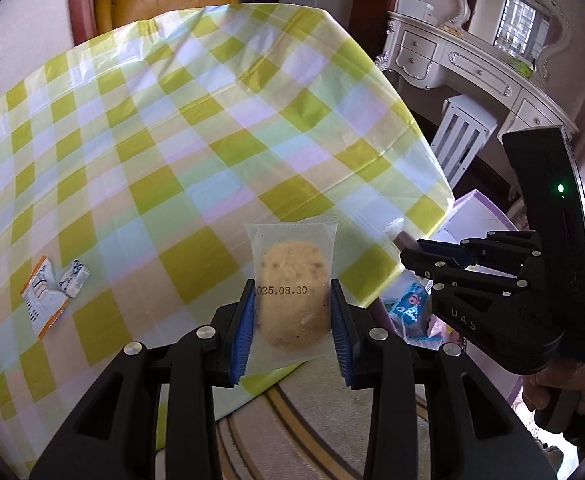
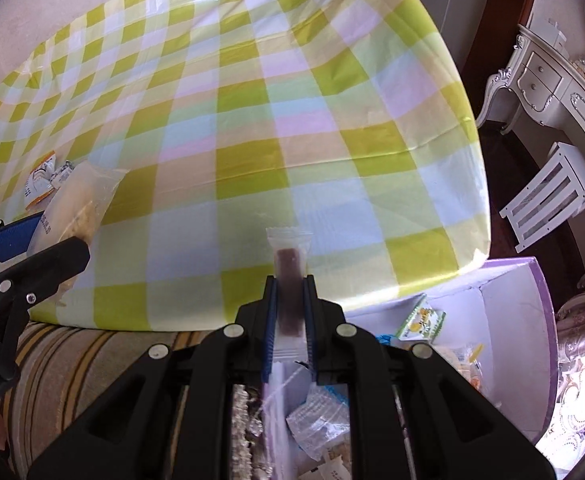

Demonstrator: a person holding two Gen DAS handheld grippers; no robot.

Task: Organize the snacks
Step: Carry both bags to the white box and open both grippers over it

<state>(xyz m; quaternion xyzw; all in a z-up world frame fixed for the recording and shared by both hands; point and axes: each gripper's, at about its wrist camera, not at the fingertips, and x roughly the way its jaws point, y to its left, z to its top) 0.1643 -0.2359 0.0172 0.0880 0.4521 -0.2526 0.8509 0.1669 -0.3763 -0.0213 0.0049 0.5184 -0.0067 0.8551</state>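
My left gripper (image 1: pixel 291 300) is shut on a clear packet holding a round cookie (image 1: pixel 294 294), stamped with a date, held upright above the near edge of the checked table (image 1: pixel 172 140). My right gripper (image 2: pixel 290 316) is shut on a slim clear packet with a brown bar (image 2: pixel 290 268); it hangs over the table's corner beside the purple box (image 2: pixel 532 344). The left wrist view shows the right gripper (image 1: pixel 412 250) at the right with the bar packet (image 1: pixel 398 232) at its tips. The cookie packet (image 2: pixel 74 200) and the left gripper (image 2: pixel 44 240) appear at the left of the right wrist view.
An orange-and-white packet (image 1: pixel 42 296) and a small blue-and-white packet (image 1: pixel 74 278) lie on the table's left. The purple box holds several snack packets (image 2: pixel 420 320). A striped rug (image 2: pixel 84 364) covers the floor below. A white dresser (image 1: pixel 464 64) and white stool (image 1: pixel 462 136) stand at the right.
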